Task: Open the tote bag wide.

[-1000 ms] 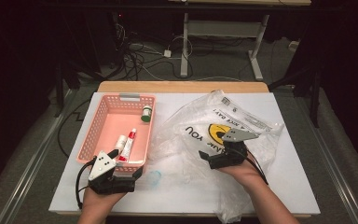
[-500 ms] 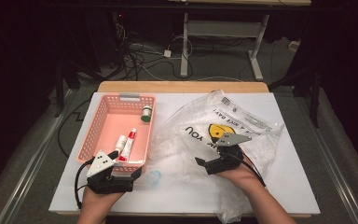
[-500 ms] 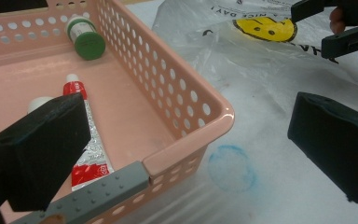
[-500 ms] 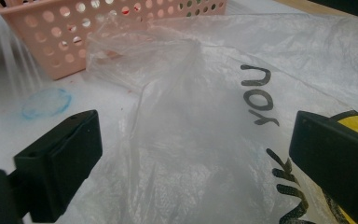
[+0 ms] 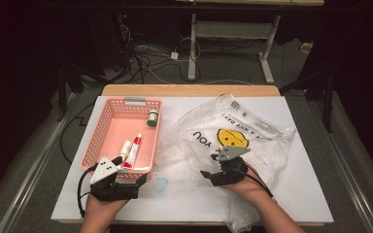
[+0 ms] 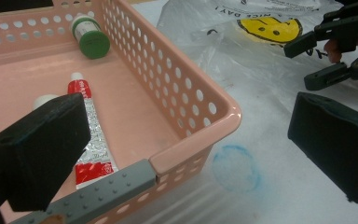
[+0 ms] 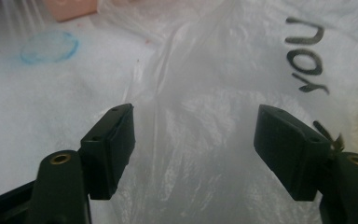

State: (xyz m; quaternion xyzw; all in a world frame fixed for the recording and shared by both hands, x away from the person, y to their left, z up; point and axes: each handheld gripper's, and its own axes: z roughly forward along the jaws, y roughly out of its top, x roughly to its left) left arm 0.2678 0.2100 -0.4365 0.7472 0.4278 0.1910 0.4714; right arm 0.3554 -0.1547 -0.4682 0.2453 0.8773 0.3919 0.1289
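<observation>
Here, crumpled clear smiley-face plastic bag (image 5: 233,133).

I see both forearms coming in from the near edge, one hand around each tool. My left black two-jaw gripper (image 5: 141,178) sits low at the near left, jaws spread wide — nothing between them, pointing toward the right. My right black two-jaw gripper (image 5: 205,174), with its grey three-cornered plate on top, points leftward toward the other; its jaws stand well apart too — empty.
</observation>
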